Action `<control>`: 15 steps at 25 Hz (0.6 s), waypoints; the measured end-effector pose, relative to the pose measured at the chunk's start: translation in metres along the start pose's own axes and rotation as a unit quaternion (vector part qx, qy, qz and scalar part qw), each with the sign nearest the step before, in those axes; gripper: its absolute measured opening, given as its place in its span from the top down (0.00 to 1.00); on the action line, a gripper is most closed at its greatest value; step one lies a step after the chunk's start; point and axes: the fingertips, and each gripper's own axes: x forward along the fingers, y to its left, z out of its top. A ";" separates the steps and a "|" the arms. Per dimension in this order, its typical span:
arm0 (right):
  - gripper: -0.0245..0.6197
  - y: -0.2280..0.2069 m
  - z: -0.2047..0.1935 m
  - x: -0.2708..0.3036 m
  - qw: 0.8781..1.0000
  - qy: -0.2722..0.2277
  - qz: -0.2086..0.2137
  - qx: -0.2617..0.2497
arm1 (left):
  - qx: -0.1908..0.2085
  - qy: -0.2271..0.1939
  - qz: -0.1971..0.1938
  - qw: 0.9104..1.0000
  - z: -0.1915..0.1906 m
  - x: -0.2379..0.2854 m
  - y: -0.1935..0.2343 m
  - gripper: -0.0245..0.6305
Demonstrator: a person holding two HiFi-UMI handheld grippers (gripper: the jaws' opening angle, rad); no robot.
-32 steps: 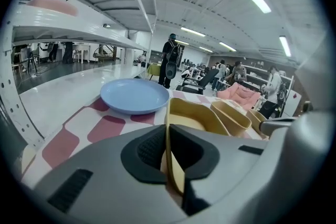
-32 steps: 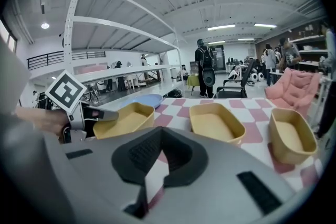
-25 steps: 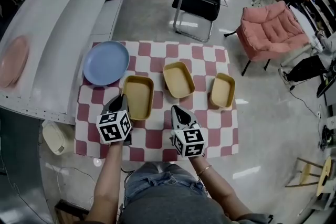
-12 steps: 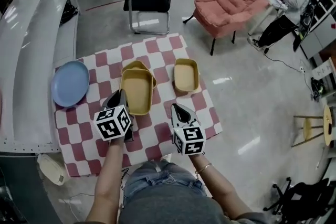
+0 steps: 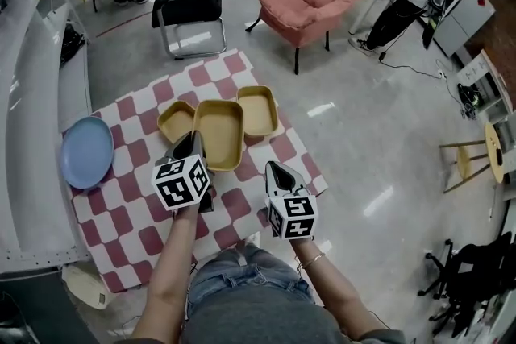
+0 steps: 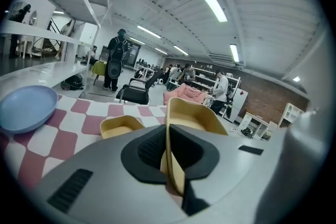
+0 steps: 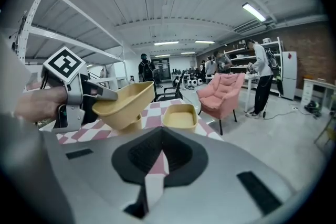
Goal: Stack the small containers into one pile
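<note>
Now left tongs (image 5: 192, 141) clamped on rim of raised tan container (image 5: 219, 131); second container (image 5: 174, 121) just left of it, third container (image 5: 258, 109) just right; right tongs (image 5: 274, 172) together, empty.

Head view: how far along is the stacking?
Done: nothing stacked. In hand: left gripper shut on the rim of the middle container, lifted off the checkered cloth. Left: nest it with the left container and right container; right gripper empty.

The containers (image 5: 219, 133) at centre are seen as smooth, matt yellow plastic. The cloth (image 5: 129, 209) beneath is taken for soft checked fabric. The plate (image 5: 86, 151), far left, is finished matt; the floor (image 5: 363, 157) is polished glossy.
</note>
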 end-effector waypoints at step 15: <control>0.95 -0.019 -0.001 0.005 1.000 0.009 -0.029 0.003 | -0.012 0.018 -0.011 1.000 -0.010 0.024 -0.006 0.92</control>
